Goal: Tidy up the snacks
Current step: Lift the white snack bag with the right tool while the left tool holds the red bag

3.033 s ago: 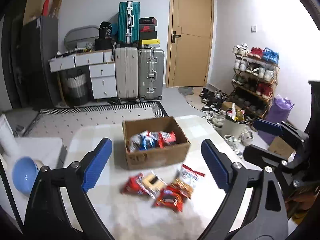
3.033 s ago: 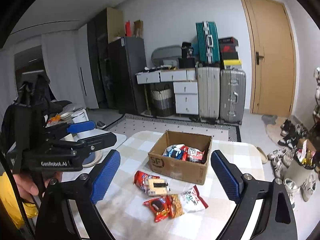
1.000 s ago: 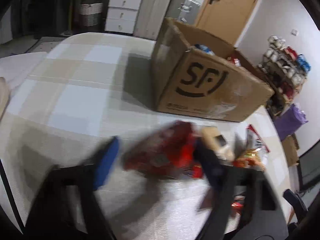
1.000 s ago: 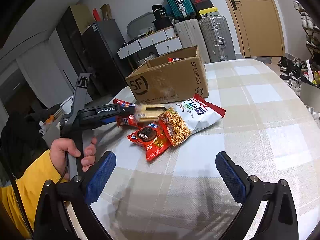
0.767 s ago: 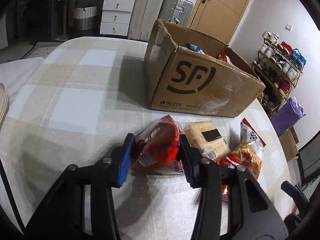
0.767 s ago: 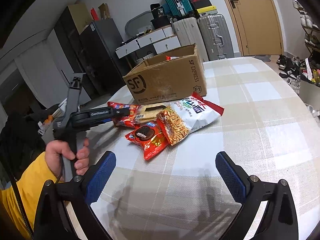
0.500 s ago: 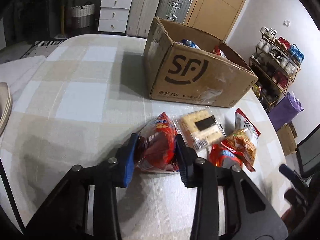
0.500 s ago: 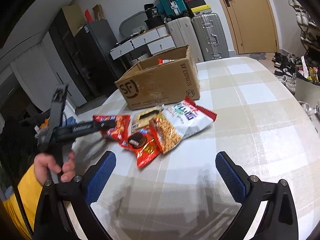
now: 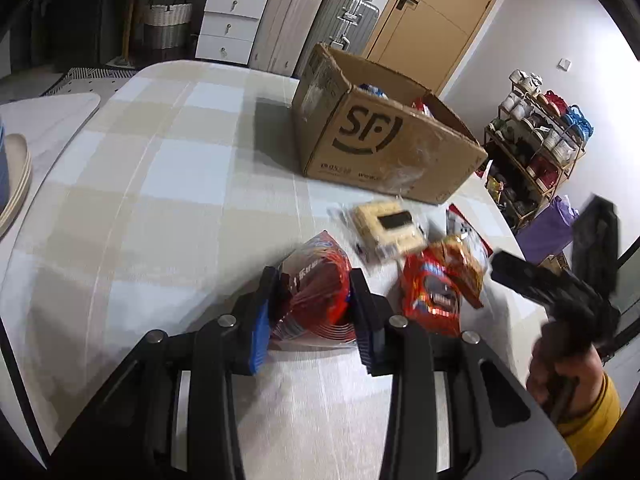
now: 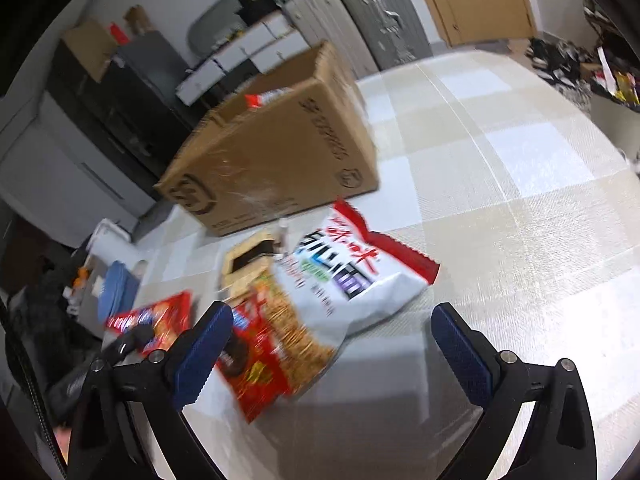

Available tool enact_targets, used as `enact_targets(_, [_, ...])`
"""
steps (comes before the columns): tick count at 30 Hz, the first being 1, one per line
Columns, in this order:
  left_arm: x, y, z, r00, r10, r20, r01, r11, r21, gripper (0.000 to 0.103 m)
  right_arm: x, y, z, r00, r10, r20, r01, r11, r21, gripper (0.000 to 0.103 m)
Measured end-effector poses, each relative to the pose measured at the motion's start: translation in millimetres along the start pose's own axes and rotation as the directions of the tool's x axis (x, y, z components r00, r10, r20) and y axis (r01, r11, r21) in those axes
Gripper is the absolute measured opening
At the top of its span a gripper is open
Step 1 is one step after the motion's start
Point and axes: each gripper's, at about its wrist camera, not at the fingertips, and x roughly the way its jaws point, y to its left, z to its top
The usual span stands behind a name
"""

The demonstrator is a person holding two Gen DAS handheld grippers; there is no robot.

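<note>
Checked beige-and-white cloth covers the worktop (image 9: 168, 184), the largest thing in view. On it stands a brown cardboard box (image 9: 384, 148), open at the top, with a few packets showing over its rim. Just in front of the box lies a loose cluster of snacks: a white noodle bag (image 10: 348, 280) with red edges, the biggest of them, overlapping a red cookie packet (image 10: 256, 368) (both blurred in the right wrist view), and a clear-wrapped pale cracker pack (image 9: 386, 228) nearest the box, beside them.

The left gripper (image 9: 310, 312) has its jaws drawn narrow, clamped on a red snack packet (image 9: 316, 292) that bulges up between the blue pads, a little apart from the cluster. The right gripper (image 10: 328, 352) has its jaws wide, nothing pressed by either pad, with the noodle bag and cookie packet lying between and ahead of them. A hand (image 9: 560, 360) in a yellow sleeve holds that gripper's handle.
</note>
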Motion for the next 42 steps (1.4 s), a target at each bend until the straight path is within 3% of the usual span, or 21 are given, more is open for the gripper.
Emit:
enact_targets(5, [-8, 0, -17, 1.000, 0.007, -0.022, -0.007, 1.000, -0.012, 0.032, 14, 3, 10, 1.000, 0.002, -0.017, -0.002, 1.000, 0.014, 0.102])
enact_targets(9, [-14, 1, -27, 1.000, 0.004, -0.030, -0.005, 1.000, -0.017, 0.032, 23, 7, 20, 0.999, -0.039, -0.009, 0.039, 0.999, 0.021, 0.101])
enact_targets(14, [-21, 0, -36, 1.000, 0.006, -0.017, -0.006, 1.000, -0.016, 0.032, 32, 20, 19, 0.993, -0.119, -0.018, 0.118, 0.992, -0.052, 0.100])
enact_targets(18, [-20, -4, -38, 1.000, 0.020, -0.009, -0.020, 1.000, -0.002, 0.032, 32, 25, 14, 0.988, -0.156, -0.002, 0.155, 0.983, -0.101, 0.094])
enact_targets(21, [-20, -1, -38, 1.000, 0.014, -0.009, -0.014, 1.000, -0.014, 0.033, 31, 27, 14, 0.986, -0.164, -0.004, 0.162, 0.980, -0.119, 0.081])
enact_targets(24, [-20, -3, -40, 1.000, 0.020, -0.003, -0.020, 1.000, -0.009, 0.033, 31, 27, 15, 0.989, -0.147, -0.013, 0.145, 0.982, -0.124, 0.070])
enact_targets(25, [-20, -3, -40, 1.000, 0.019, -0.001, -0.019, 1.000, -0.009, 0.033, 30, 26, 14, 0.991, -0.133, -0.012, 0.130, 0.985, -0.117, 0.059])
enact_targets(28, [-20, -1, -41, 1.000, 0.010, 0.001, -0.010, 1.000, -0.016, 0.033, 28, 19, 13, 0.998, -0.067, -0.017, 0.066, 0.995, -0.077, 0.048])
enact_targets(32, [-20, -2, -40, 1.000, 0.019, -0.007, -0.019, 1.000, -0.004, 0.034, 23, 17, 8, 1.000, -0.026, -0.010, 0.026, 0.997, -0.076, 0.043])
enact_targets(42, [-22, -3, -39, 1.000, 0.028, -0.013, -0.028, 1.000, -0.014, 0.033, -16, 9, -4, 0.998, 0.060, 0.033, -0.059, 0.997, -0.047, 0.042])
